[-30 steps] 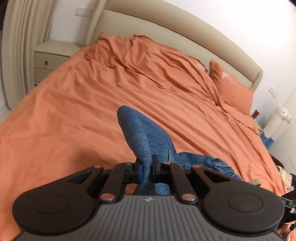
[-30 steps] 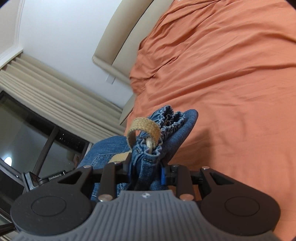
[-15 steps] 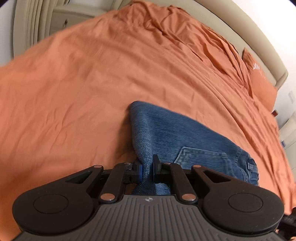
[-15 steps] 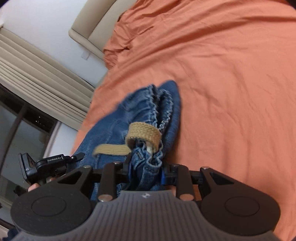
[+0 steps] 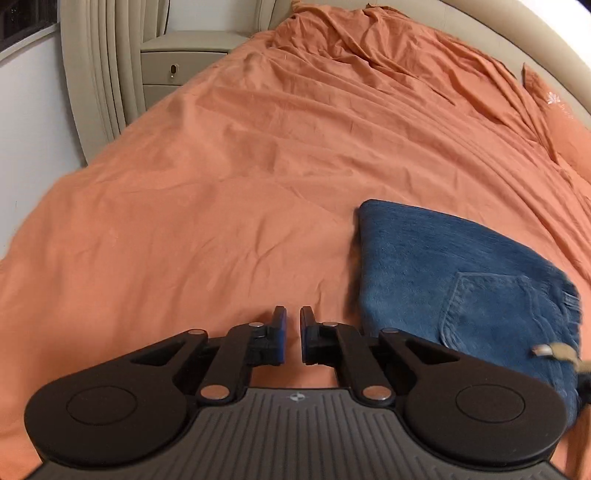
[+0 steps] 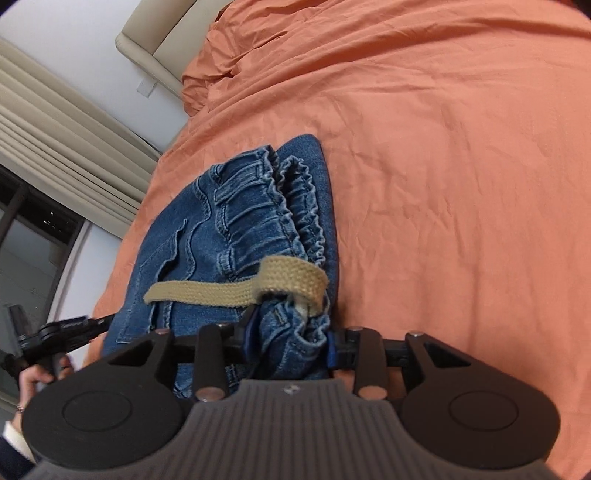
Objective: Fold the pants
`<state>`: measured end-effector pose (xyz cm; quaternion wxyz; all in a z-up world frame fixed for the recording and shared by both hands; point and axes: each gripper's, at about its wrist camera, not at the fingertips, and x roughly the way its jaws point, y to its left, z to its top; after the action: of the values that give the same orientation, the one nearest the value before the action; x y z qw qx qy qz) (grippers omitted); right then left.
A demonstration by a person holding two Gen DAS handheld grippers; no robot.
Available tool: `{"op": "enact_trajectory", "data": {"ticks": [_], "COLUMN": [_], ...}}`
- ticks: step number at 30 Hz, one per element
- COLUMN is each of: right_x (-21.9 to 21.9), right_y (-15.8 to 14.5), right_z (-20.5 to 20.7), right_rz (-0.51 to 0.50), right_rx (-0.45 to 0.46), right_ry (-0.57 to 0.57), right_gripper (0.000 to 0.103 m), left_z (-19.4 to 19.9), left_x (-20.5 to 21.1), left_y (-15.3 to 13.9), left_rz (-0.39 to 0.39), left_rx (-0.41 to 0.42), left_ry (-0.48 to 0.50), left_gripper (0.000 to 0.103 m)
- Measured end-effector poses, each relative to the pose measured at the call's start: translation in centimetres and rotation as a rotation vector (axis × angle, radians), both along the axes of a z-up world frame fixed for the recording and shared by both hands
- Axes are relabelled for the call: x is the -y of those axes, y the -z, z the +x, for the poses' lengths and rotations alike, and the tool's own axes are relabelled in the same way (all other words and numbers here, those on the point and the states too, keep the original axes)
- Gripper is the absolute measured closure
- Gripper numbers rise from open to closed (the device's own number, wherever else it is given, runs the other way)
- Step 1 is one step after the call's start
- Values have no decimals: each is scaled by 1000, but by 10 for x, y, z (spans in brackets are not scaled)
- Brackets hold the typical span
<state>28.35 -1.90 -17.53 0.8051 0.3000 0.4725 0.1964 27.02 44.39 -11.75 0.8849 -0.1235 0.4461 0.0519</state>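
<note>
The blue denim pants (image 5: 450, 273) lie folded in a compact bundle on the orange bed sheet (image 5: 221, 184). My left gripper (image 5: 291, 321) hovers just left of the bundle, jaws a small gap apart and empty. In the right wrist view my right gripper (image 6: 291, 339) is shut on the gathered waistband of the pants (image 6: 236, 221), where a tan drawstring (image 6: 236, 288) loops over the denim. The left gripper (image 6: 66, 328) shows at the left edge of that view, beside the bundle.
A beige nightstand (image 5: 181, 62) and curtains (image 5: 99, 74) stand at the far left of the bed. The padded headboard (image 6: 159, 33) runs along the back. An orange pillow (image 5: 557, 118) lies at the far right.
My left gripper has let go of the denim and moved left of it. The pants have come down flat onto the sheet. My right gripper still holds the waistband.
</note>
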Motion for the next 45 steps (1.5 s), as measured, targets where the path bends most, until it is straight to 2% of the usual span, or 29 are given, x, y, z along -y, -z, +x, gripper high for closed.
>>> {"op": "enact_trajectory", "data": {"ticks": [3, 8, 12, 13, 16, 18, 21, 24, 26, 28, 30, 36, 42, 45], "right_x": [1, 2, -18, -26, -52, -65, -73, -72, -64, -61, -65, -62, -52, -45], "right_y": [-16, -60, -85, -88, -86, -78, -53, -29, -20, -19, -22, -41, -89, -122], "right_z": [-3, -17, -11, -7, 6, 19, 36, 42, 46, 50, 51, 46, 16, -5], "right_rz": [-63, -244, -287, -300, -366, -414, -461, -510, -472, -454, -489, -494, -460, -445], "right_rx": [39, 207, 333, 362, 416, 423, 366, 345, 317, 304, 308, 275, 330, 386], "right_ry": [-4, -18, -94, -119, -174, -190, -210, -198, -182, -181, -192, -186, -190, -194], "right_gripper": [60, 59, 67, 72, 74, 74, 84, 83, 81, 81, 72, 71, 69, 61], "left_z": [-29, -62, -63, -61, -55, -54, -56, -59, -63, -67, -72, -88, -115, -131], "left_x": [8, 48, 74, 77, 80, 79, 77, 73, 71, 75, 80, 94, 110, 113], "left_y": [-26, -53, -42, -36, -14, 1, 18, 30, 33, 31, 30, 15, -17, -43], "left_rz": [-21, -17, -6, -14, -38, -47, -25, -12, -17, 12, 51, 139, 236, 255], "left_rx": [39, 124, 149, 143, 127, 100, 45, -8, -19, -34, -51, -66, -37, 2], "left_ry": [43, 106, 114, 107, 83, 72, 70, 83, 85, 100, 113, 116, 113, 98], "left_gripper": [95, 92, 92, 92, 92, 92, 93, 97, 97, 97, 97, 97, 92, 92]}}
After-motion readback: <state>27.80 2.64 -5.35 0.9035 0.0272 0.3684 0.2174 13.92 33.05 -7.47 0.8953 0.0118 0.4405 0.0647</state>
